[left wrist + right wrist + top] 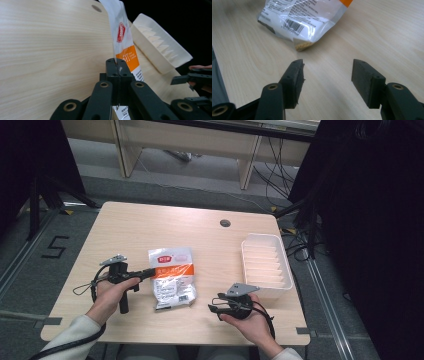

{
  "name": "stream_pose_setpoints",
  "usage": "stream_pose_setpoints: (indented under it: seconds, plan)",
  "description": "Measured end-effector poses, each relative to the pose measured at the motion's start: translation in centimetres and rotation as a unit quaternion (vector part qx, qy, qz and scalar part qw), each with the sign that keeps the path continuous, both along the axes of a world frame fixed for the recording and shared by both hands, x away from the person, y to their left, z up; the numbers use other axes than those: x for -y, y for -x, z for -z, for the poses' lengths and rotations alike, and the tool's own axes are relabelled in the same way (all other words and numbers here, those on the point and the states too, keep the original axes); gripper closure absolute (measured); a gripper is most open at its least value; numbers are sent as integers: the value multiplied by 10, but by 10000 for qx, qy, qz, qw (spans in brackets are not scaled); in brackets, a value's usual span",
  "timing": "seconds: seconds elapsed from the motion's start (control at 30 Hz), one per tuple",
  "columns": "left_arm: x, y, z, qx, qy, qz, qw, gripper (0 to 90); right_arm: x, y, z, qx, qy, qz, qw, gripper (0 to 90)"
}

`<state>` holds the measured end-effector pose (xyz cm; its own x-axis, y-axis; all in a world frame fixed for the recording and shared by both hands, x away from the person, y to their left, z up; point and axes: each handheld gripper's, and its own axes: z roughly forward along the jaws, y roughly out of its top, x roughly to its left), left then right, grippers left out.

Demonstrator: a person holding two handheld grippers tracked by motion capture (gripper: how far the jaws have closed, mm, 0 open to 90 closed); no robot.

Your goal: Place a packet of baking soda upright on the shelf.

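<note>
Lying flat on the surface (130, 227), a white-and-orange pouch (172, 276) sits pinched at its near edge by the left gripper (152, 272), whose jaws are closed tight on the film, as the left gripper view makes plain: the pouch (124, 43) rises straight out from between the two black tips of that gripper (116, 65). The grasp, then, looks made; any lifting or carrying appears still to come, for most of the pouch rests on the wood.

Just ahead of the right gripper (327, 71) lies the pouch's lower corner (302, 18), barcode side showing, with a small tan patch of contents visible at its tip. The jaws there stand wide apart, holding nothing, with bare wood between them. In the high view that gripper (216, 308) hovers low, beside the pouch and short of touching it.

Beyond the right gripper, on its far side, stands a white ribbed tray (248, 254), empty as far as can be seen; from the left gripper it lies past the pouch. If the tray is where the pouch belongs, the job is at an early stage: one hold secured, a second not yet taken, the move itself undone.
</note>
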<state>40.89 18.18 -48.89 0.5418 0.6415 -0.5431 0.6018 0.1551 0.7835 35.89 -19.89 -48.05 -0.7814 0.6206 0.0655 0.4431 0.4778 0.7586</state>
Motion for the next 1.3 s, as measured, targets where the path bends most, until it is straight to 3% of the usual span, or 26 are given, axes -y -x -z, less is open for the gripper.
stream_pose_setpoints:
  seconds: [0.2,0.4,0.57,0.6,0.63,0.67,0.73,0.83,0.9,1.03,1.2,1.3]
  plan:
    - [5,14,-12,277,153,292,9991,896,1,-5,-8,98,-179,14,9998,434]
    - [10,25,-19,498,102,522,9973,897,3,-9,-17,63,-354,57,9993,425]
    - [13,31,-22,601,128,668,9959,897,4,-17,-32,234,-496,152,9984,417]
    - [14,33,-23,630,98,676,9957,896,5,-22,-36,437,-509,121,9977,416]
    - [14,33,-24,666,79,702,9953,897,5,-25,-43,430,-504,135,9977,414]
    - [15,34,-24,705,96,740,9947,897,5,-29,-47,608,-484,122,9969,414]
    - [16,35,-25,714,73,741,9947,897,4,-35,-58,581,-417,35,9974,414]
    - [17,35,-25,738,65,778,9942,896,1,-48,-73,816,-312,-47,9962,422]
    - [17,35,-26,752,53,796,9940,897,-3,-54,-84,758,-137,-227,9968,421]
    - [19,35,-27,813,48,865,9929,897,-15,-67,-104,854,208,-659,9939,409]
    - [21,36,-29,841,4,909,9923,896,-33,-80,-130,840,479,-930,9910,391]
    - [21,35,-29,884,-11,961,9914,897,-45,-88,-142,863,777,-1206,9859,385]
